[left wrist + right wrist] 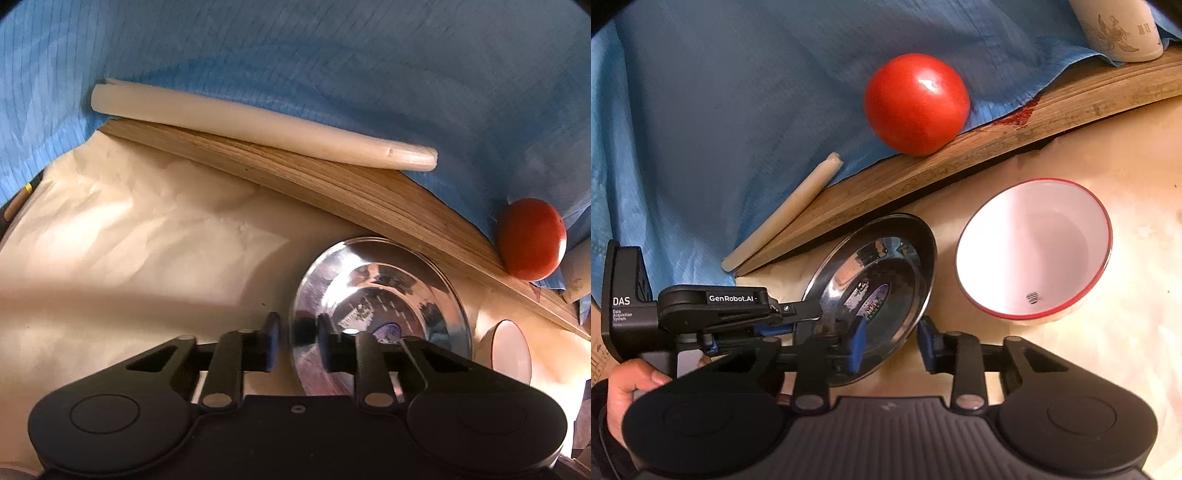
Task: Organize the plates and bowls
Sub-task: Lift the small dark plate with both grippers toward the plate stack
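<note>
- The left gripper is pinching the steel plate by its rim, jaws nearly closed.
- The right gripper is straddling the opposite rim, jaws narrowed, contact unclear.
- The red-rimmed bowl is sitting just beyond the right jaws, nothing stacked yet.

Both wrist cams sit close, angled down at the desk. Left looks along its claw from the left, right from nearer front. Shared: steel plate, tomato, bowl.
</note>
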Action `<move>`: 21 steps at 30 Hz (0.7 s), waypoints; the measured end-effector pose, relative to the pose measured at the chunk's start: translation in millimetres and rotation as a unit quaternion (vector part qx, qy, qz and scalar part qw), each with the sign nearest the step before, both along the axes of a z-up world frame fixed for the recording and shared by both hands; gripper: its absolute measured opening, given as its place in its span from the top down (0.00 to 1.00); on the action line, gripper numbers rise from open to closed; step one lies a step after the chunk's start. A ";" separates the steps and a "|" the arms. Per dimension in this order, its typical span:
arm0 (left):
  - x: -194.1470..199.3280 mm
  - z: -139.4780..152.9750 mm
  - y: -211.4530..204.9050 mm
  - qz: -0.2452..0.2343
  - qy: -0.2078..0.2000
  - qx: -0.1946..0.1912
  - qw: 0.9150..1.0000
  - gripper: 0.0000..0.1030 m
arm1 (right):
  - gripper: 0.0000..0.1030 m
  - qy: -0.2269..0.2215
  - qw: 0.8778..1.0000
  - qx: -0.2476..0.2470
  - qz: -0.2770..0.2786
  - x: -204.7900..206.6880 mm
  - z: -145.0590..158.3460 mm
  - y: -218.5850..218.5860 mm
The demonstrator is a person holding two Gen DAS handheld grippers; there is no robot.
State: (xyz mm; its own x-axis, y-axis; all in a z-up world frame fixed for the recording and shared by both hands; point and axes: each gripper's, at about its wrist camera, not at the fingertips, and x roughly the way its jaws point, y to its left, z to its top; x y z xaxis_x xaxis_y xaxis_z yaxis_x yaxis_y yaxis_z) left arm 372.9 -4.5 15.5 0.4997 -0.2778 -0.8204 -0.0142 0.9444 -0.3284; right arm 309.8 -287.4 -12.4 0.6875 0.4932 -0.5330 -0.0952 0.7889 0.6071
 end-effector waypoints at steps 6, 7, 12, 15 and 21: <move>-1.2 -1.9 1.5 0.012 0.003 -0.010 1.000 0.84 | 0.76 -0.003 1.000 -0.007 0.000 0.5 -0.7 2.7; -1.8 -1.3 1.4 0.014 0.003 -0.009 1.000 0.84 | 0.77 -0.004 1.000 -0.007 0.000 0.2 -0.8 3.0; -8.5 5.6 0.3 0.013 -0.004 -0.004 1.000 0.85 | 0.81 -0.011 1.000 -0.016 -0.002 -2.8 -0.4 3.9; -13.1 9.4 -1.7 0.011 -0.008 -0.001 1.000 0.86 | 0.81 -0.016 1.000 -0.018 -0.003 -5.1 0.7 2.5; -28.1 17.0 -0.7 0.009 -0.014 0.007 1.000 0.85 | 0.81 -0.028 0.999 -0.017 0.003 -14.6 7.5 1.5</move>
State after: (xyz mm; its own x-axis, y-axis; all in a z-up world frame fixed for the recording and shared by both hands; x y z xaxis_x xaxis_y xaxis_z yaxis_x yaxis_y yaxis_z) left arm 344.8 -5.2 32.5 0.5276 -0.2576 -0.8095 -0.0228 0.9483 -0.3166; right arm 295.2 -285.9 -4.9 0.7135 0.4790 -0.5114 -0.1323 0.8088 0.5729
